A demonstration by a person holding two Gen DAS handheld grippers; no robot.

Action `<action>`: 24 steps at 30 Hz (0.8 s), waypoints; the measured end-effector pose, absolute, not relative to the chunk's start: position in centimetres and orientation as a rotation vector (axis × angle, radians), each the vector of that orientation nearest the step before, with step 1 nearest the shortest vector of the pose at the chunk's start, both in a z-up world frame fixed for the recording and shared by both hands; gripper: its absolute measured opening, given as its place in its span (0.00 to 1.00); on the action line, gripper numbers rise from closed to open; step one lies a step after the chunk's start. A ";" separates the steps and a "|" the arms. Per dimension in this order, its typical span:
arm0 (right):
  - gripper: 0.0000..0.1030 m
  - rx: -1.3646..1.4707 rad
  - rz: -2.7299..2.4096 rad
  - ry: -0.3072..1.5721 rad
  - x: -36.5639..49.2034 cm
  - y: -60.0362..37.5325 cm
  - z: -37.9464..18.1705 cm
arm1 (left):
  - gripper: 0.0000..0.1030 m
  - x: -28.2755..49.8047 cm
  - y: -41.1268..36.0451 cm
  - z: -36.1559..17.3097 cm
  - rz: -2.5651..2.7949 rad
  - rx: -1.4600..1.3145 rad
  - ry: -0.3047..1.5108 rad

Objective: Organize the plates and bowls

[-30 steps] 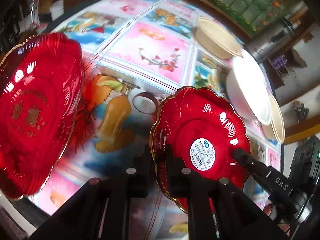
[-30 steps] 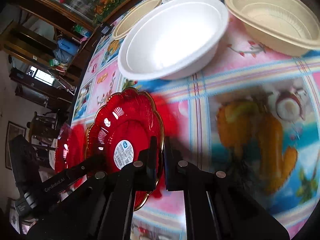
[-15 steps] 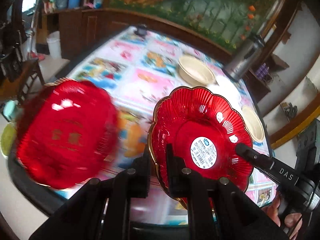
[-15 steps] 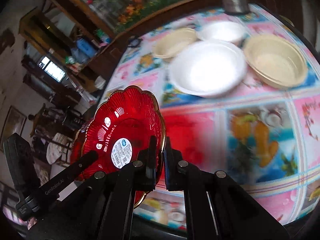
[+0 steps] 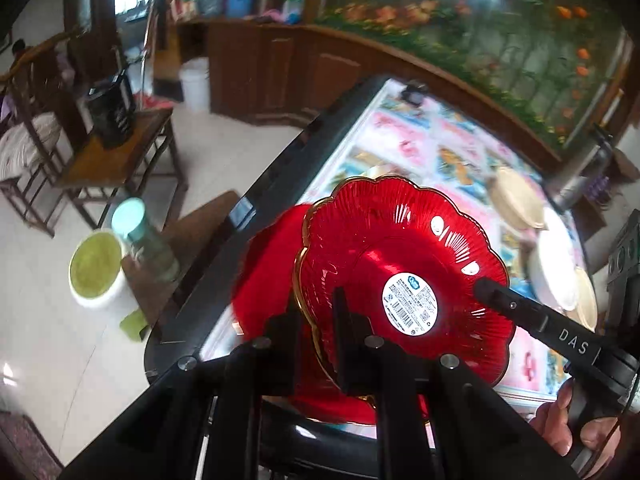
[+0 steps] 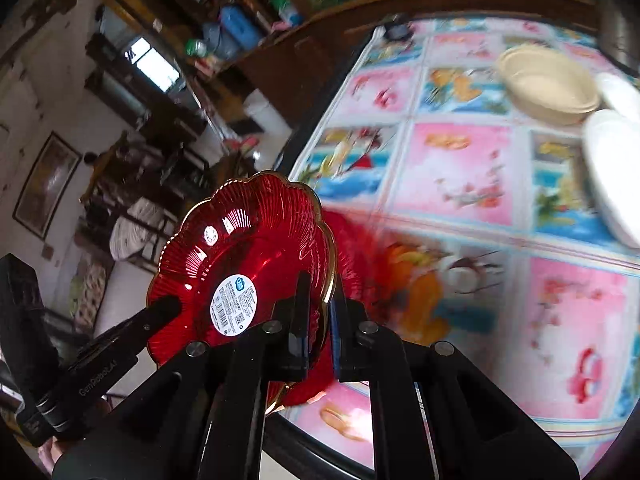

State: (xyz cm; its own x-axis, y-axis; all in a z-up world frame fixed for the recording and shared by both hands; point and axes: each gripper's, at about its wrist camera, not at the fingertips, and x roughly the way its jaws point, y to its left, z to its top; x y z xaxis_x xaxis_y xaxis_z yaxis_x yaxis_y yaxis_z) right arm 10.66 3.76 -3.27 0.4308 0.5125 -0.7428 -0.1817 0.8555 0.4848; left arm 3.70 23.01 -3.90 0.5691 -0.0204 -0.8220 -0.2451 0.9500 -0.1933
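Observation:
A red scalloped plate with a gold rim and a white barcode sticker (image 5: 404, 264) (image 6: 244, 264) is held in the air between both grippers. My left gripper (image 5: 318, 320) is shut on its left rim. My right gripper (image 6: 320, 312) is shut on its right rim; the right gripper also shows in the left wrist view (image 5: 496, 300). A second red plate (image 5: 268, 276) (image 6: 360, 248) lies on the table near its left edge, partly hidden under the held plate. Beige bowls (image 5: 516, 204) (image 6: 548, 84) and white bowls (image 5: 556, 268) (image 6: 616, 176) sit at the far right.
The table has a colourful picture cloth (image 6: 460, 168) and a dark rim (image 5: 256, 196). Beyond its left edge are a low stool with a green bowl (image 5: 96, 268) and a jar (image 5: 144, 236), and wooden chairs (image 5: 120, 152). A steel flask (image 5: 580, 176) stands at the back right.
Both grippers have carried the held plate left, over the second red plate near the table's left edge. The views now swing toward the floor and the left side.

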 end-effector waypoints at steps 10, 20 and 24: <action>0.12 0.186 0.371 1.158 13.4 7.9 -8.4 | 0.15 5.3 24.3 -8.1 0.173 -0.265 1.075; 0.34 -0.037 0.339 1.069 13.2 9.3 -6.1 | 0.18 4.7 25.3 -7.4 0.181 -0.226 1.097; 0.34 0.114 0.418 1.024 12.6 6.9 -4.3 | 0.18 3.4 25.4 -5.3 0.189 -0.251 1.024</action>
